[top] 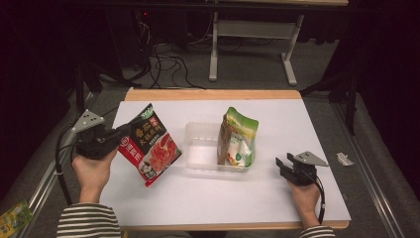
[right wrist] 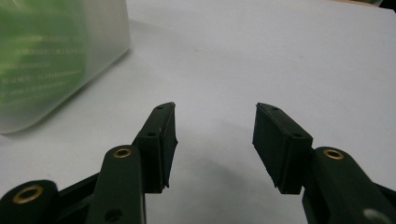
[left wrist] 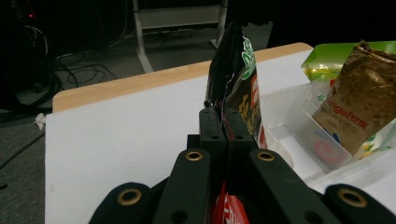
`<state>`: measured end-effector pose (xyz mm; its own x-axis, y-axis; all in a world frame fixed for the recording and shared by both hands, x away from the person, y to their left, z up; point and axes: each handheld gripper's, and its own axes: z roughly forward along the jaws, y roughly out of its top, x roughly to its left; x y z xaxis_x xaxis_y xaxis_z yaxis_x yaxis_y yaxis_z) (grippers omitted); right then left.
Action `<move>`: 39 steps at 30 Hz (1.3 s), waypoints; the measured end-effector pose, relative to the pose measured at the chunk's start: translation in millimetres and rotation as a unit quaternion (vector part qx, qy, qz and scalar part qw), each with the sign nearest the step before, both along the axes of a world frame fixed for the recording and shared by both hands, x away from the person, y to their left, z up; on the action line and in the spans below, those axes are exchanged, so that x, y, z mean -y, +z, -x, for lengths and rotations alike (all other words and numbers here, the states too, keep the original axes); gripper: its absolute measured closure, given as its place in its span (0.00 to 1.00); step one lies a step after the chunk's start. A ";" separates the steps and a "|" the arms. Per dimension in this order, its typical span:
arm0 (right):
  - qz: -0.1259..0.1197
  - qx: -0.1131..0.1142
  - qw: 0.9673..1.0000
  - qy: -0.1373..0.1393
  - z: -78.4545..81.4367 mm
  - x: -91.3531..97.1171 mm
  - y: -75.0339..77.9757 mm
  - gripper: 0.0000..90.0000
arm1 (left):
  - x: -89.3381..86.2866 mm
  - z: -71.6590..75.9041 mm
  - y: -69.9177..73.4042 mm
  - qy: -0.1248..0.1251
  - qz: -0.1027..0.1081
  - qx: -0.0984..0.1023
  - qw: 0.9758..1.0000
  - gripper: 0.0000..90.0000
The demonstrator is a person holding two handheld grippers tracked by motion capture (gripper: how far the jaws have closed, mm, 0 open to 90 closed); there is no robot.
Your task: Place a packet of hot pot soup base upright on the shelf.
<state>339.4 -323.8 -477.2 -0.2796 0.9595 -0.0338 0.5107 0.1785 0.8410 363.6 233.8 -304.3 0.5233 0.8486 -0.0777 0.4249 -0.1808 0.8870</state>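
A red and black snack bag (top: 149, 146) hangs tilted above the white table top, left of the clear plastic tray (top: 198, 148). My left gripper (top: 120, 136) is shut on the bag's left edge; in the left gripper view the bag (left wrist: 238, 88) stands edge-on between the pressed jaws of the left gripper (left wrist: 225, 122). A green and brown bag (top: 236, 139) stands upright in the tray's right half, also seen as the green and brown bag (left wrist: 359, 98). My right gripper (top: 281, 164) rests low on the table right of the tray, and the right gripper (right wrist: 215, 140) stands open with nothing between its jaws.
The white sheet (top: 213, 193) covers the wooden table; its front and right part is bare. The tray's frosted wall (right wrist: 56, 60) lies at the upper left of the right gripper view. Cables and a desk frame (top: 252, 44) stand on the floor behind. A small packet (top: 15, 218) lies on the floor, lower left.
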 end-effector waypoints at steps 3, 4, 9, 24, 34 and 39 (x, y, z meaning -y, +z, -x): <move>0.001 0.001 1.000 0.001 -0.1 0.0 0.0 0.55 | 1.7 0.8 4.7 -0.012 0.010 0.000 1.000 1.00; 0.001 0.002 1.000 0.001 0.1 0.3 0.0 0.55 | 2.3 0.5 6.1 -0.014 0.010 0.000 1.000 1.00; -0.003 0.005 1.000 0.000 0.5 0.7 0.0 0.55 | 3.6 -0.3 11.9 -0.016 0.013 -0.002 1.000 1.00; -0.004 0.011 1.000 0.000 1.8 1.1 0.1 0.55 | -2.6 23.5 14.7 -0.005 0.014 0.007 1.000 1.00; -0.004 0.011 1.000 -0.002 2.2 0.8 0.2 0.55 | 17.6 38.0 8.0 -0.033 0.008 0.013 0.999 1.00; 0.000 0.011 1.000 0.000 2.1 0.3 0.3 0.55 | 28.7 33.7 8.7 -0.049 0.013 0.005 0.999 1.00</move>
<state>337.3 -324.1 -477.0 -0.2782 0.9597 -0.0402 0.4920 0.1783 0.8521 329.9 205.1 -295.7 0.6042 0.7913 -0.0934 0.3980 -0.1982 0.8957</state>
